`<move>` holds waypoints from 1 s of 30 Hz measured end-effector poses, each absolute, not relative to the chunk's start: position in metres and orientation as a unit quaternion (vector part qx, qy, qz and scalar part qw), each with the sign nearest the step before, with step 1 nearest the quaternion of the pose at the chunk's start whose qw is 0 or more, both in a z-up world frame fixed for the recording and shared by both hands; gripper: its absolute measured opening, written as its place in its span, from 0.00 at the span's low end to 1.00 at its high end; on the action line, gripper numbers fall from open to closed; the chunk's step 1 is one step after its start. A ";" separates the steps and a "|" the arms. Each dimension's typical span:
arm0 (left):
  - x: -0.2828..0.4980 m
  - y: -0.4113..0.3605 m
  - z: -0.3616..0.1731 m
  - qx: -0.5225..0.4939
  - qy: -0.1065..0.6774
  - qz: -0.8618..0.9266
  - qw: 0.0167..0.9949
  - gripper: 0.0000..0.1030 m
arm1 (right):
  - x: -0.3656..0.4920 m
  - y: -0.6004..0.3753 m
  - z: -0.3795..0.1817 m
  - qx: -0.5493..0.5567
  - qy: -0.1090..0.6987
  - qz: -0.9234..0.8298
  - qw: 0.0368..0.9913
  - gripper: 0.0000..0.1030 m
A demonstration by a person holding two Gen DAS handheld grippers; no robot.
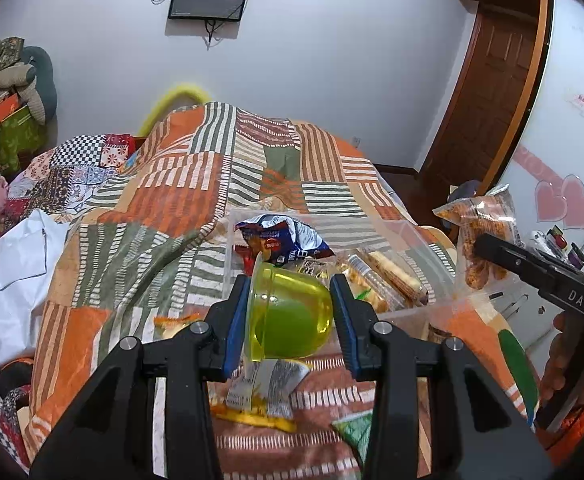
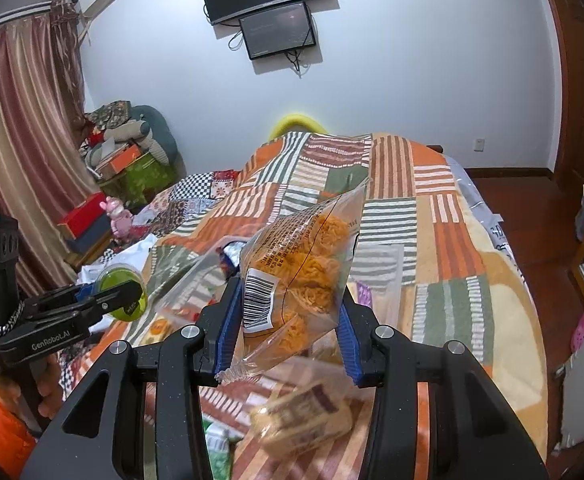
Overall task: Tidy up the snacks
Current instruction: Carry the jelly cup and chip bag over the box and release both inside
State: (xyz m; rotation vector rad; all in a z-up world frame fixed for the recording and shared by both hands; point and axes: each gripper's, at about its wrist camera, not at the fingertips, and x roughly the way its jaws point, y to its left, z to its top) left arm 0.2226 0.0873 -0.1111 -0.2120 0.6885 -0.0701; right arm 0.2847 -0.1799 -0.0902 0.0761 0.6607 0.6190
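My left gripper (image 1: 289,304) is shut on a green jelly cup (image 1: 287,316), tipped on its side and held above the bed. The same cup (image 2: 125,288) shows at the left of the right wrist view. My right gripper (image 2: 287,312) is shut on a clear bag of orange crispy snacks (image 2: 304,268), barcode facing me; that bag (image 1: 480,236) also hangs at the right of the left wrist view. Just beyond the left gripper stands a clear plastic box (image 1: 432,248) with a blue packet (image 1: 283,240) and several wrapped biscuit sticks (image 1: 388,276) in it.
A patchwork striped blanket (image 1: 163,208) covers the bed. Loose snack packets (image 1: 263,392) lie under the left gripper, and a blurred brown packet (image 2: 304,416) lies under the right one. White cloth (image 1: 7,276) lies at the left. A wooden door (image 1: 488,92) stands far right.
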 end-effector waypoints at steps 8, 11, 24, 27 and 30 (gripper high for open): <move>0.254 0.083 -0.130 -0.099 0.357 -0.037 0.928 0.39 | 0.310 -0.174 -0.100 0.029 0.332 0.293 0.896 0.39; 0.264 0.084 -0.136 -0.101 0.362 -0.037 0.926 0.39 | 0.320 -0.168 -0.107 0.022 0.341 0.294 0.893 0.39; 0.291 0.083 -0.159 -0.101 0.385 -0.038 0.917 0.39 | 0.352 -0.143 -0.141 -0.010 0.390 0.306 0.868 0.39; 0.293 0.085 -0.165 -0.103 0.390 -0.034 0.914 0.39 | 0.356 -0.142 -0.144 -0.014 0.393 0.307 0.867 0.39; 0.294 0.088 -0.167 -0.106 0.392 -0.030 0.913 0.39 | 0.360 -0.142 -0.145 -0.009 0.399 0.311 0.862 0.39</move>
